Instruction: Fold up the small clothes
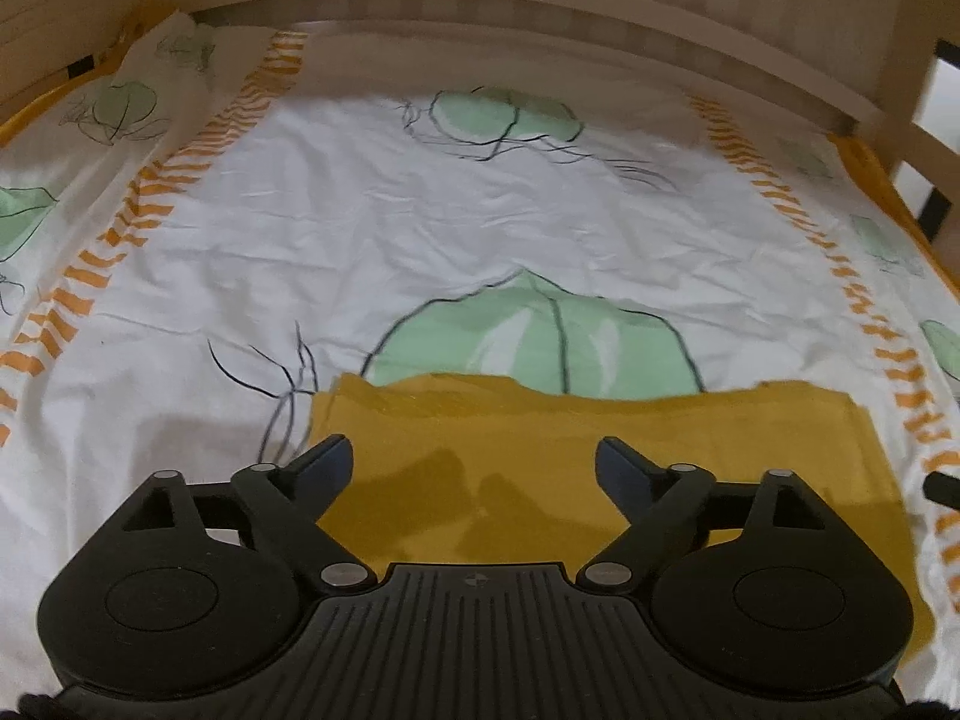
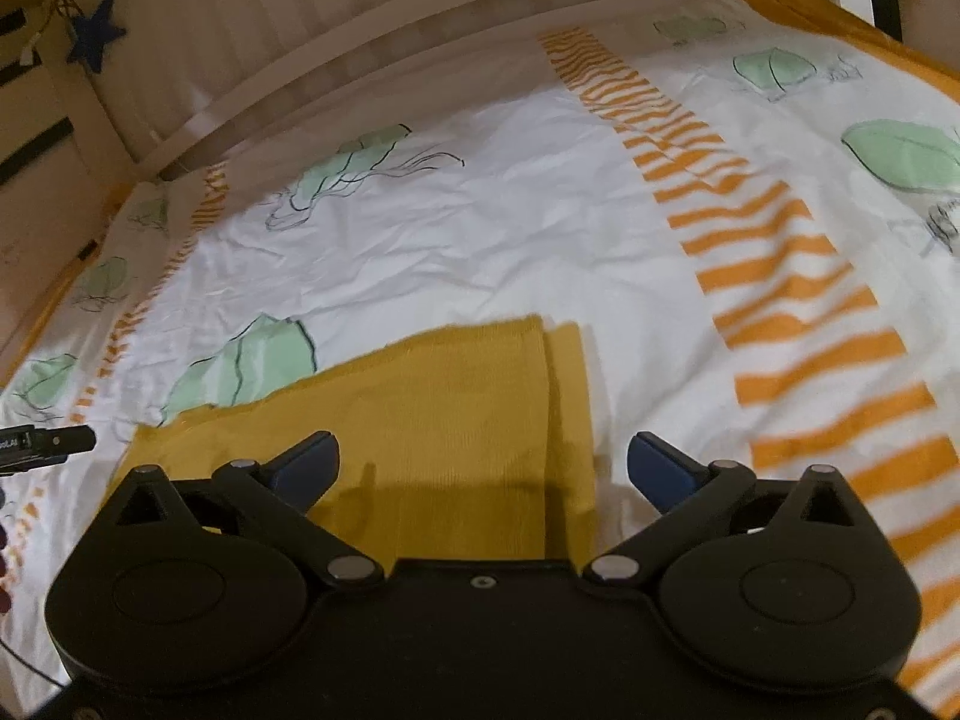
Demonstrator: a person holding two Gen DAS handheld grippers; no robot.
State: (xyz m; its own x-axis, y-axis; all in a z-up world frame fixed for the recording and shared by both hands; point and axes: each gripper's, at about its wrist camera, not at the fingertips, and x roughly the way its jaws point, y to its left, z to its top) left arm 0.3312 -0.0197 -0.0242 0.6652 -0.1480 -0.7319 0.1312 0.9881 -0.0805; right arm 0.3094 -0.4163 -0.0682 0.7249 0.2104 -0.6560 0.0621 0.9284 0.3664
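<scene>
Mustard garment (image 1: 588,456) beneath both spread tools (image 1: 474,462) (image 2: 483,465)

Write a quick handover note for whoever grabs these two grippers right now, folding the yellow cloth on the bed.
Left hand-held gripper: open, holding nothing, over the yellow cloth.
Right hand-held gripper: open, holding nothing, over the cloth's right edge.
Cloth: lies flat on the patterned sheet, apparently folded at least once, a layer edge showing along its right side.
Left: check whether another fold is needed; if so, grip the near corners and fold away.
</scene>
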